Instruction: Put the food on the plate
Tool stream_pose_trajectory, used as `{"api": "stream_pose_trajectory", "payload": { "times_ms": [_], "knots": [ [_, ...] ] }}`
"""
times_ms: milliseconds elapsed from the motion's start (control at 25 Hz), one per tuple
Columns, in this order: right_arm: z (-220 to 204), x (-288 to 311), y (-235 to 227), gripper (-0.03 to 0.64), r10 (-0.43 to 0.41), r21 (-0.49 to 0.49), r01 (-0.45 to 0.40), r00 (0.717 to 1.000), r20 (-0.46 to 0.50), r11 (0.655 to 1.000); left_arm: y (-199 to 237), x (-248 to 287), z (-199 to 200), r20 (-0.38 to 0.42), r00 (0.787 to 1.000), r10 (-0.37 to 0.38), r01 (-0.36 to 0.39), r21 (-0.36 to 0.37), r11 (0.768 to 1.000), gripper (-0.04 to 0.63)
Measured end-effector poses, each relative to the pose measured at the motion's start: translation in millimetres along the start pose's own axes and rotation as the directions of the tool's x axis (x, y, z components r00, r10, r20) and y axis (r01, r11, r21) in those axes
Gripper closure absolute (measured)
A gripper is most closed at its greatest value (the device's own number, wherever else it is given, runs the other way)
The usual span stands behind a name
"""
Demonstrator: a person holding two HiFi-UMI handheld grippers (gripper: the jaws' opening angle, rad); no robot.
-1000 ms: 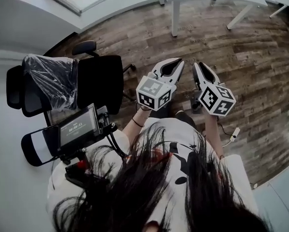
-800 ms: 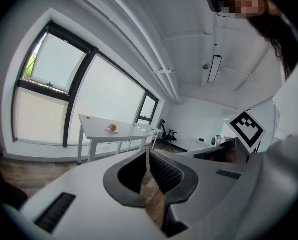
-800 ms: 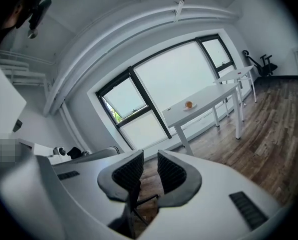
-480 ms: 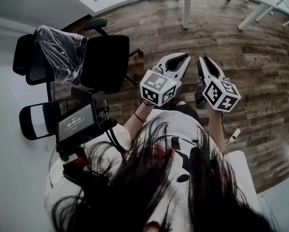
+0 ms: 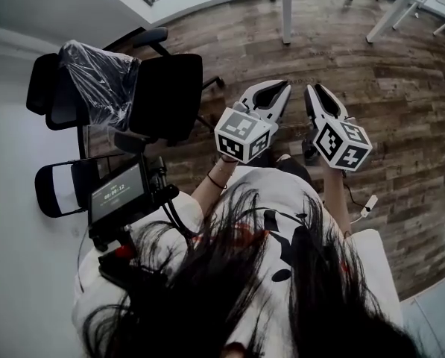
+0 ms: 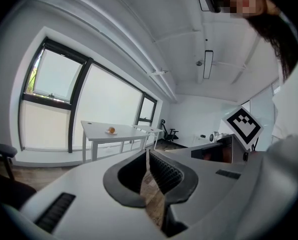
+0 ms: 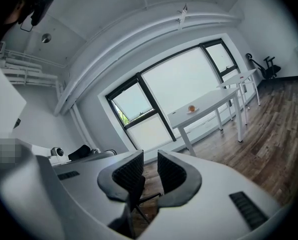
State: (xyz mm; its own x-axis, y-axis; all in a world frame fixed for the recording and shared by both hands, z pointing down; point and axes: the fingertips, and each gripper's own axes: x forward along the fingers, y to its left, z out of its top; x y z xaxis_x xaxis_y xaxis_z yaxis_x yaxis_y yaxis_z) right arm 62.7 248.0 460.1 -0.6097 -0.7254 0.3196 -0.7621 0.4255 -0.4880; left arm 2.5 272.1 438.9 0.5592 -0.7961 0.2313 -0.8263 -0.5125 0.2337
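A small orange piece of food (image 6: 111, 130) lies on what looks like a small white plate on a white table (image 6: 96, 134) by the window, far ahead of me. The right gripper view shows the same food (image 7: 191, 108) on that table (image 7: 211, 104). Neither shows in the head view. I hold both grippers side by side in front of my chest, above the wooden floor. My left gripper (image 5: 280, 88) (image 6: 148, 156) is shut with nothing in it. My right gripper (image 5: 311, 90) (image 7: 149, 160) is also shut and empty.
A black office chair (image 5: 166, 95) and a plastic-wrapped chair (image 5: 95, 80) stand to my left. White table legs (image 5: 285, 10) rise at the top of the head view. A small screen device (image 5: 118, 192) hangs at my left side. More desks and a chair (image 6: 168, 133) stand further back.
The head view has shifted, so the chairs sit higher and further right in it. Both grippers stay together in front of me, shut as before.
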Motion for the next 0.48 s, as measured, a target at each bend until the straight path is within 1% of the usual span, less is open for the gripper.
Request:
{"api": "stream_pose_trajectory", "payload": {
  "times_ms": [480],
  "knots": [
    [-0.8, -7.7, 3.8, 0.523, -0.003, -0.041, 0.002, 1.000, -0.027, 0.999, -4.9, 2.1, 1.0, 0.002, 1.000, -0.010, 0.010, -0.011, 1.000, 0.589]
  ]
}}
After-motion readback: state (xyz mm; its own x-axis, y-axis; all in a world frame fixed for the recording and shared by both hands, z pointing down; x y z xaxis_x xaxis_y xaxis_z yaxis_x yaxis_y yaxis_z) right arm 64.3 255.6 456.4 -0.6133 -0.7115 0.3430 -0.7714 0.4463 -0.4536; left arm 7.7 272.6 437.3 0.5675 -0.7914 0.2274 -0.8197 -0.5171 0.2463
